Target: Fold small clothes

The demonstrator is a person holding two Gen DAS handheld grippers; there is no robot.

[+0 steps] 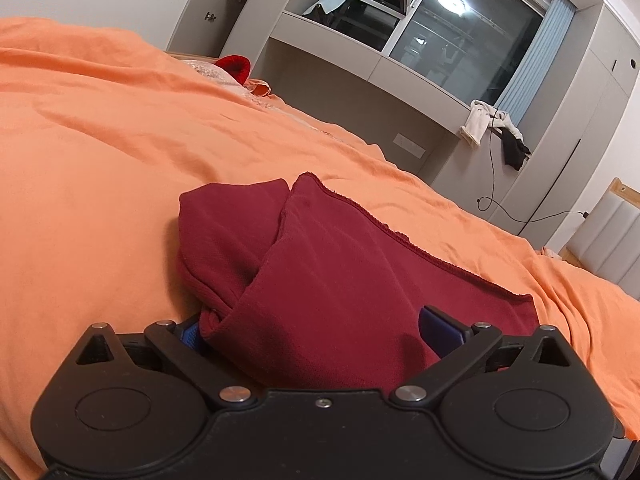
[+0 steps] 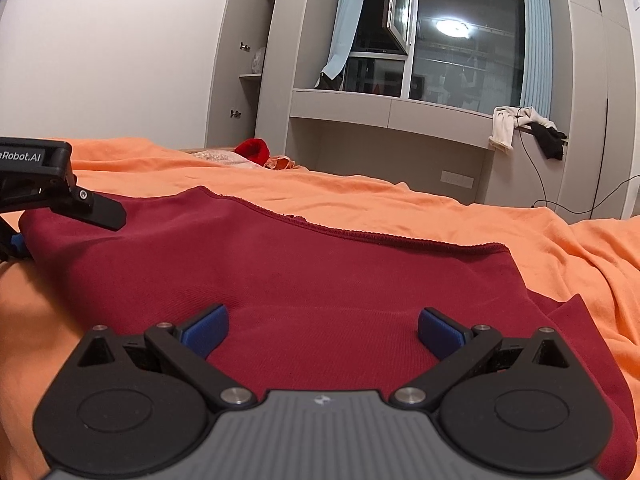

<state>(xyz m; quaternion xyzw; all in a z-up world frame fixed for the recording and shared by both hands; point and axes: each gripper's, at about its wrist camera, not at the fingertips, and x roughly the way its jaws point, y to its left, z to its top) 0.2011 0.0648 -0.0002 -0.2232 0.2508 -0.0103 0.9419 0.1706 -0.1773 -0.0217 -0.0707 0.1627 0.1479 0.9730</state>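
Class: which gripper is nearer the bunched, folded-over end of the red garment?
Left. The left gripper is open with that bunched end of the red garment between its fingers. The right gripper is open over the flat part, away from that end.

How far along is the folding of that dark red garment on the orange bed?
Early to midway, it seems. The dark red garment lies spread on the orange bedcover, and one end already looks turned over on itself. The left claw is open around that bunched end; the right claw hovers open above the flat part. The remaining folds into a compact bundle look undone.
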